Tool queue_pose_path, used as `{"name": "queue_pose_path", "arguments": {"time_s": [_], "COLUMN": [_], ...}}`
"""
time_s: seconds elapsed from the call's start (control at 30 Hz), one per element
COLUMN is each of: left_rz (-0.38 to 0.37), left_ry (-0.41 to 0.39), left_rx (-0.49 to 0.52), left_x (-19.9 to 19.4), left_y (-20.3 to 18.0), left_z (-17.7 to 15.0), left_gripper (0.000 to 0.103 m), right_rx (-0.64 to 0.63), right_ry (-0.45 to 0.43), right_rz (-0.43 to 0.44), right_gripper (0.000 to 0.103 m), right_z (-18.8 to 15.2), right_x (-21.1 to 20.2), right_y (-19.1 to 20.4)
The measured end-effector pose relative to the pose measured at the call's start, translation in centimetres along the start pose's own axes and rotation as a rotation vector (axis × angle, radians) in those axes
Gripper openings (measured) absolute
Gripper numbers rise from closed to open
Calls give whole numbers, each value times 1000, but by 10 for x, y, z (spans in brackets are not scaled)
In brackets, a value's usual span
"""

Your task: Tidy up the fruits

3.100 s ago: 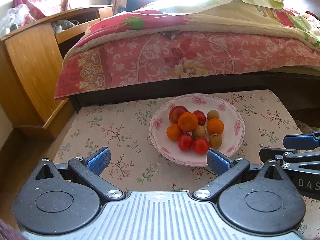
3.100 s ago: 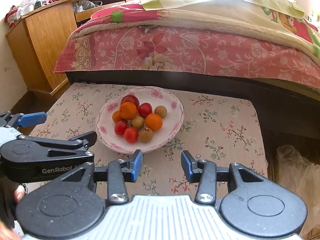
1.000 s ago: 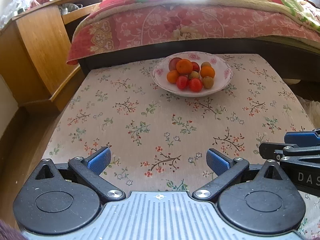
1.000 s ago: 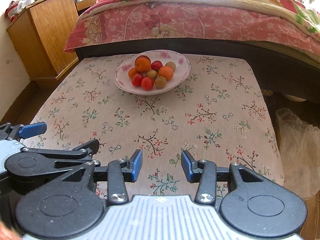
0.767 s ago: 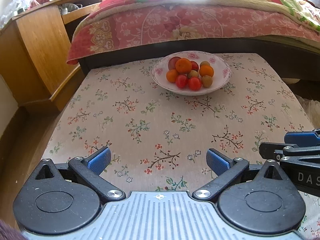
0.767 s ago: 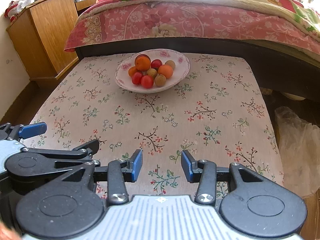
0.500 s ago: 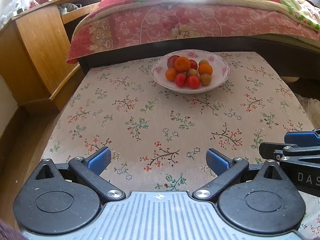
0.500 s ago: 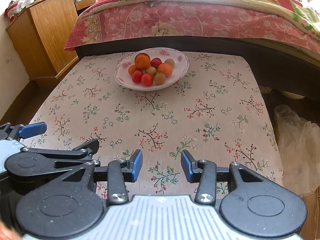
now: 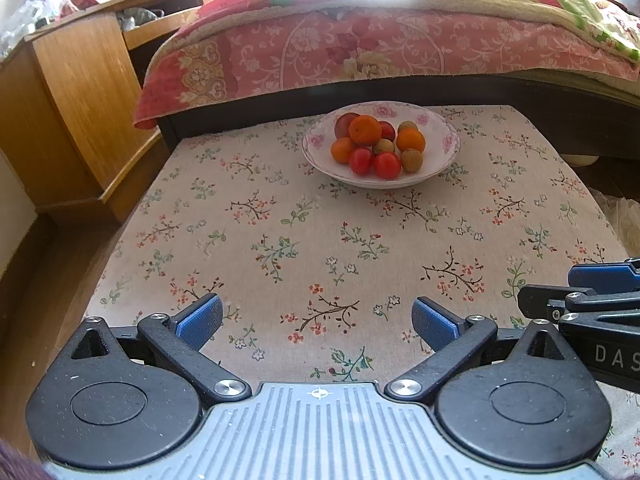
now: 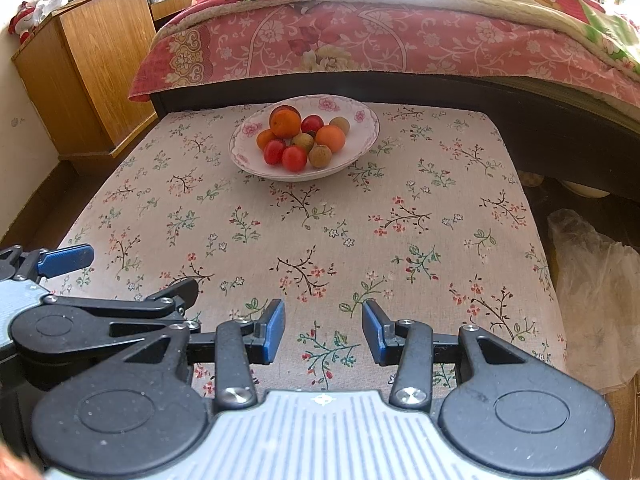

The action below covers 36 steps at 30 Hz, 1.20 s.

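A white bowl with pink flowers (image 9: 440,160) (image 10: 360,148) stands at the far side of a floral-cloth table (image 9: 320,240) (image 10: 320,220). It holds several fruits: oranges (image 9: 365,130) (image 10: 285,121), red tomatoes (image 9: 387,165) (image 10: 294,158) and small brown fruits (image 9: 411,160) (image 10: 320,156). My left gripper (image 9: 316,318) is open and empty, low over the table's near edge. My right gripper (image 10: 323,330) is open and empty beside it. Each shows at the edge of the other's view.
A bed with a pink floral blanket (image 9: 360,48) (image 10: 380,36) runs behind the table. A wooden cabinet (image 9: 72,92) (image 10: 88,64) stands at the left. A plastic bag (image 10: 596,292) lies on the floor at the right.
Both grippers have drawn back from the bowl toward the table's near edge, so the bowl looks smaller and farther. Both stay open and empty.
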<state>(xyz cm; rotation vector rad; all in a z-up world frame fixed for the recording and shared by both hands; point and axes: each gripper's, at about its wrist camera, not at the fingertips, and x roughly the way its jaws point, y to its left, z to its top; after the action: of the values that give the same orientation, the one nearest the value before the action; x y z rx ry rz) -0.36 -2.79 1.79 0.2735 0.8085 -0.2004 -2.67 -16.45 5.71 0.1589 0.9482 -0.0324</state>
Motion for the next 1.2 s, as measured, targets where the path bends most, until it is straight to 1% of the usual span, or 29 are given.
{"name": "queue_pose_path", "arguments": {"time_s": [1.2], "left_rz": [3], "left_ry": [-2], "left_rx": [12], "left_x": [1], "left_y": [1], "left_z": [-1], "left_gripper": [103], "right_rx": [4], "right_ry": [-7], "right_rz": [1], "right_gripper": [46], "right_z": [1], "right_x": [0], "right_y": [-1]}}
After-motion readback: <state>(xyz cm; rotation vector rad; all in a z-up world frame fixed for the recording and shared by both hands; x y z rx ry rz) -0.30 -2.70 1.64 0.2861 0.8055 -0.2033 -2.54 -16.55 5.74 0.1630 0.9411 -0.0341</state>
